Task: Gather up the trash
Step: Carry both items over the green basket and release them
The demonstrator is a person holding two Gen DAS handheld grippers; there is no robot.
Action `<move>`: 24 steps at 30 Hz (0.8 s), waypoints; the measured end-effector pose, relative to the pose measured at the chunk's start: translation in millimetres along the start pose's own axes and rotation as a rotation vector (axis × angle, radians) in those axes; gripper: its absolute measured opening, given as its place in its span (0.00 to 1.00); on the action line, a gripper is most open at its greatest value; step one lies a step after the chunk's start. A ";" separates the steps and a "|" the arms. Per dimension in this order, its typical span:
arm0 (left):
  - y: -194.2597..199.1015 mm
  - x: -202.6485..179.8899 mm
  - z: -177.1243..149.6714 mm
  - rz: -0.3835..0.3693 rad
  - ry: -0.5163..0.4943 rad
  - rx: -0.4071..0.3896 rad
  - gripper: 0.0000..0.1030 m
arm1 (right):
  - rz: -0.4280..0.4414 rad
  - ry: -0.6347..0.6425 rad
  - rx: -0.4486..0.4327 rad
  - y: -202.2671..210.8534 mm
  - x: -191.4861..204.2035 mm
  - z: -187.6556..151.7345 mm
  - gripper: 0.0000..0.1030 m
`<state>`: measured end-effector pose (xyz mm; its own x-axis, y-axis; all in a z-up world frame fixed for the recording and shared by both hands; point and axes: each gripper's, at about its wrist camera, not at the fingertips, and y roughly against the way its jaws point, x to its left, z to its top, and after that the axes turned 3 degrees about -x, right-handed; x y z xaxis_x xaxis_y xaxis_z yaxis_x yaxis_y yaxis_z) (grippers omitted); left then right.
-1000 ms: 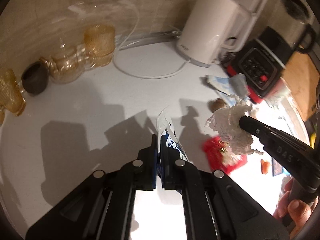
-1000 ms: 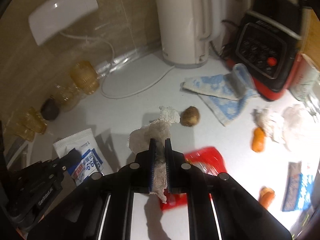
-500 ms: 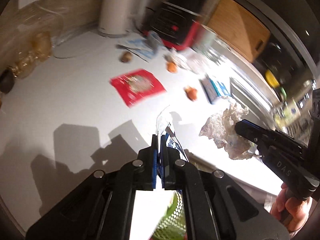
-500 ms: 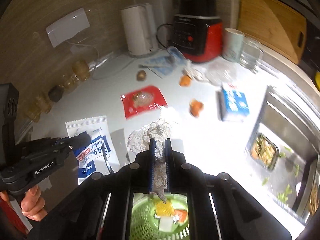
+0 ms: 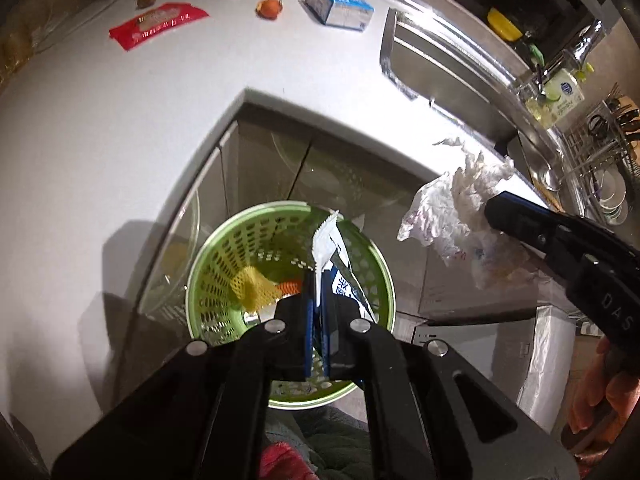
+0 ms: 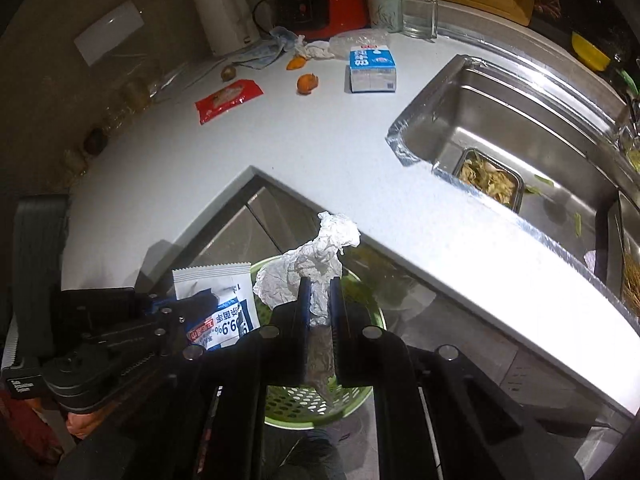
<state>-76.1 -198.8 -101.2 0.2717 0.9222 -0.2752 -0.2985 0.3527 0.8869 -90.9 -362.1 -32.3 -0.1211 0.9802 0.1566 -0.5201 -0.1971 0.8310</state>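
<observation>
Two hand-held grippers hang above a green perforated bin (image 5: 224, 264) standing on the floor in the inner corner of an L-shaped white counter (image 6: 328, 136). The left gripper (image 5: 318, 308), angled steeply downward over the bin's mouth, has its blue-padded fingers pinched on a white-and-blue wipe packet (image 5: 326, 248) that stands up between them; from the right wrist view the packet (image 6: 216, 304) shows its printed face just left of the bin (image 6: 360, 304). Inside the bin lie a yellow foam net (image 5: 252, 286) and an orange scrap beside it. To the bin's right, the right gripper (image 6: 320, 300) also points down, its fingers clamped on a crumpled white paper towel (image 6: 316, 264) held over the bin's rim; the bare hand (image 5: 600, 396) gripping its handle shows at the edge. On the counter beyond the bin remain a red wrapper (image 6: 228, 100), an orange peel (image 6: 307, 83) and a blue-and-white carton (image 6: 372, 70). Farther right of the bin lies a steel sink (image 6: 500, 120).
</observation>
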 end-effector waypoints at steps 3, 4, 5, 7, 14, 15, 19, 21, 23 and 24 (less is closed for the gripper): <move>-20.7 0.9 -14.2 0.029 0.020 0.045 0.03 | 0.015 0.000 0.019 -2.1 -4.8 -15.5 0.10; -25.4 1.9 -17.7 0.035 0.028 0.061 0.08 | 0.018 0.003 0.025 -3.3 -5.4 -18.5 0.10; -28.4 3.2 -20.1 0.038 0.041 0.072 0.17 | 0.022 0.006 0.029 -4.1 -5.4 -20.8 0.10; -27.8 6.3 -22.2 0.054 0.068 0.065 0.38 | 0.031 0.017 0.032 -4.3 -5.1 -24.6 0.10; 3.0 4.4 -13.2 0.113 0.065 -0.027 0.57 | 0.061 0.046 0.028 -4.6 -3.9 -27.4 0.10; 10.9 4.7 -11.0 0.123 0.063 -0.045 0.59 | 0.065 0.054 0.026 -5.1 -3.1 -27.5 0.10; 51.1 4.3 -3.5 0.181 0.058 -0.149 0.77 | 0.082 0.083 0.024 -11.7 1.0 -30.2 0.10; 70.7 4.9 0.4 0.215 0.064 -0.197 0.82 | 0.101 0.093 0.030 -18.4 5.3 -32.7 0.11; 88.4 4.9 2.7 0.240 0.076 -0.232 0.87 | 0.111 0.117 0.037 -26.4 12.4 -35.9 0.14; 95.7 5.3 3.3 0.251 0.083 -0.246 0.88 | 0.119 0.131 0.041 -30.8 16.3 -37.9 0.15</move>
<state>-100.3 -160.6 -16.5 0.0897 0.9911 -0.0988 -0.5605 0.1322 0.8176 -108.9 -340.8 -75.6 -0.2902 0.9385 0.1870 -0.4611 -0.3084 0.8320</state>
